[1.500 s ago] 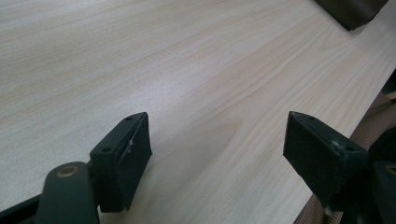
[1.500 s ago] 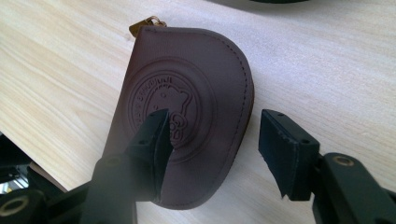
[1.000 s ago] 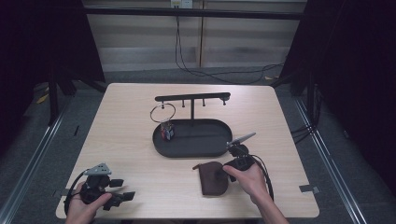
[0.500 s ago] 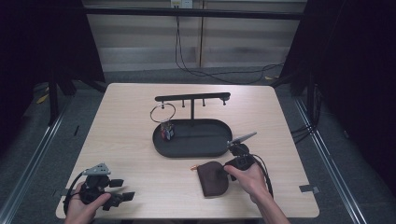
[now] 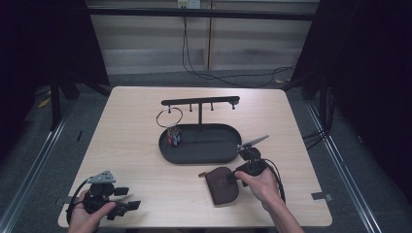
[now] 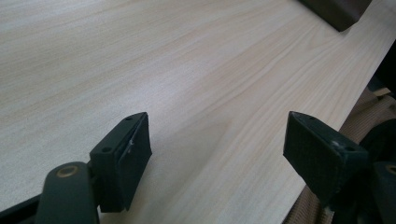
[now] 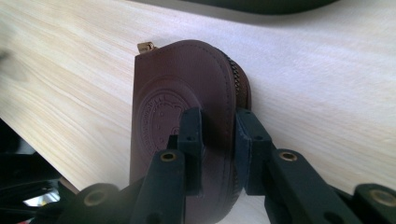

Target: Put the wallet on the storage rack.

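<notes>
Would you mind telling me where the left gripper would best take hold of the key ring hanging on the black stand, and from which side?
Take the wire ring itself, on its free lower arc above the keys, coming from the near side. It hangs from a peg at the left end of the stand, over the tray; the left gripper is open.

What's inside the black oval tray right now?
The oval tray holds the foot of a T-shaped stand and small keys hanging from a ring at its left end. Its near wall hides some of the floor.
</notes>
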A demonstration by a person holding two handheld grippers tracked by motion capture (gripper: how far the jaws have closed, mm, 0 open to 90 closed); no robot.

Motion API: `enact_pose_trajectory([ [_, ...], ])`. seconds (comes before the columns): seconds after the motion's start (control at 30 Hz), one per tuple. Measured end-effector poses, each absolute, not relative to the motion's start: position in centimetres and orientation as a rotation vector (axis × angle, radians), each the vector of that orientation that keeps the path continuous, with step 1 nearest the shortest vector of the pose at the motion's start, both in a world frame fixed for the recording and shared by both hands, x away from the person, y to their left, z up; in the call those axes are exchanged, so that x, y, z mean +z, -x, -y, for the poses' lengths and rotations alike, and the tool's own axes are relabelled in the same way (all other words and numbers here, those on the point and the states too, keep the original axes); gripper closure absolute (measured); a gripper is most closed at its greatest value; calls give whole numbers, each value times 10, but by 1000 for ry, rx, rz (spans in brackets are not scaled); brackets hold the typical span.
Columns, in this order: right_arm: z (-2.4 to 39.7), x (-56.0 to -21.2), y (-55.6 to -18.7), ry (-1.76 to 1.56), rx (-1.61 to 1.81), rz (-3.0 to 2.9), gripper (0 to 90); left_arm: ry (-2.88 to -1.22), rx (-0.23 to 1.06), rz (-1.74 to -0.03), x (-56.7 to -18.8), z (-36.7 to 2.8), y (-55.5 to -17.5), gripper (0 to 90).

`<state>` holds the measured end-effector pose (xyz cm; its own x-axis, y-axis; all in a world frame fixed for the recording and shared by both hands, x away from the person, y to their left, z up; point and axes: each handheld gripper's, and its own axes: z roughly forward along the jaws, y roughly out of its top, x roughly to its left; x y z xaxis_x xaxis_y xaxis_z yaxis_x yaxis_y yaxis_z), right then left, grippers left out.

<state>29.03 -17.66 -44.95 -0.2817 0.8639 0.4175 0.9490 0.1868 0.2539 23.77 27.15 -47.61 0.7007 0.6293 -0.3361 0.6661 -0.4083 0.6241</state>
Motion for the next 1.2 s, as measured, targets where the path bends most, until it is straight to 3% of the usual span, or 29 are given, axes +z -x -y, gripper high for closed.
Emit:
enact_pose_trajectory([
  [0.47, 176, -420, -295, 1738, -615, 2373, 829, -2139, -65, -977, -476, -271, -237, 230],
  [1.2, 167, -376, -301, 1743, -412, 2556, 831, -2136, -61, -961, -474, -271, -236, 229],
])
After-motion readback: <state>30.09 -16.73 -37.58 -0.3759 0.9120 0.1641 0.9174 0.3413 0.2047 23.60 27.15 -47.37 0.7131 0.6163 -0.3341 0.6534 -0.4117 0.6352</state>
